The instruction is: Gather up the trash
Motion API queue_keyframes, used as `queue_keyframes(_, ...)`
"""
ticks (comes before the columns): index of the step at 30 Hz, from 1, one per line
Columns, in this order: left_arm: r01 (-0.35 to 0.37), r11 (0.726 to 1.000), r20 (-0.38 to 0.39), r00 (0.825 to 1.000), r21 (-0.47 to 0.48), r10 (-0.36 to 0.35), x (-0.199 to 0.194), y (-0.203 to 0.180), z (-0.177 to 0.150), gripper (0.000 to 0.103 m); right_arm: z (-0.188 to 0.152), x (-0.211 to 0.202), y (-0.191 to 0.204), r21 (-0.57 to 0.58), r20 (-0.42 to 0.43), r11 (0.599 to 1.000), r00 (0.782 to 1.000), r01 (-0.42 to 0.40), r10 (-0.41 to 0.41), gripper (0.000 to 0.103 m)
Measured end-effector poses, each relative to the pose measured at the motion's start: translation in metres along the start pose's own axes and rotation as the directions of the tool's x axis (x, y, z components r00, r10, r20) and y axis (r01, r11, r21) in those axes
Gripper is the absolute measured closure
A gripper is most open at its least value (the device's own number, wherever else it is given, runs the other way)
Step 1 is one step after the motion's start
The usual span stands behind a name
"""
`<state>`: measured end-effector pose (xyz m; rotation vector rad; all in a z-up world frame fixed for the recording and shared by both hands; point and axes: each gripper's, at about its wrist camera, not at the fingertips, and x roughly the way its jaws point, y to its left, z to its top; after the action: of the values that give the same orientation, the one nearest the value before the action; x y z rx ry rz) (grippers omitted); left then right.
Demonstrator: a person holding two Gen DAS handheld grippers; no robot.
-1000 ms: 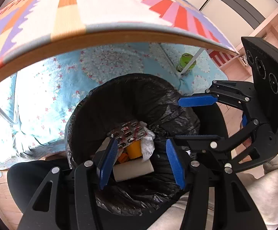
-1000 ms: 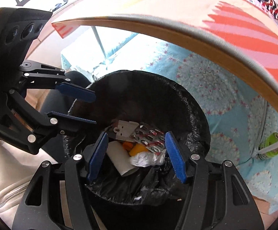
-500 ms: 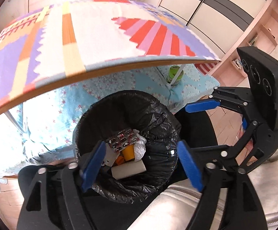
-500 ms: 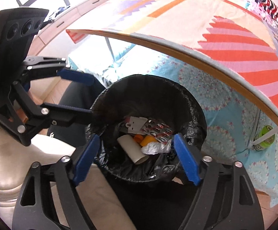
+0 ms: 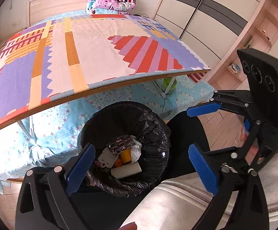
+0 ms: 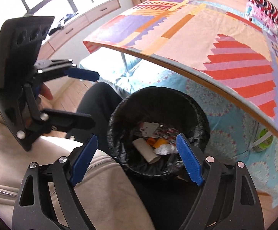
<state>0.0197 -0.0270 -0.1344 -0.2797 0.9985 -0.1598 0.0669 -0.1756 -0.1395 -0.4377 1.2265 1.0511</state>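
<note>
Below both grippers: I am seeing the bin (image 5: 125, 151), now farther than a second ago.
Meaning: I am judging the drop finished.
Left gripper (image 5: 139, 170): gaping wide, carrying nothing.
Right gripper (image 6: 137, 159): likewise spread, bare.
Trash (image 5: 123, 153): lying inside the crinkly black liner — foil blister pack, cardboard tube, crumpled tissue.

Black-lined bin (image 5: 123, 147) upright — trash (image 5: 122, 156) inside, seemingly loose.

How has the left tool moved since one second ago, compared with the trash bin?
Yes. The left tool has risen up and away from the trash bin: the bin now looks smaller and lower in the left wrist view, and more of the table top shows.
</note>
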Motion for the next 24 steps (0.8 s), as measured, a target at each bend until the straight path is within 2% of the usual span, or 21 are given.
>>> queue_keyframes(24, 0.027, 0.999, 0.016, 1.000, 0.025, -0.027, -0.0080, -0.0095, -0.0019, 0.008, 0.0011, -0.0105, 0.0034, -0.015, 0.014, 0.998, 0.998, 0.056, -0.056, 0.019)
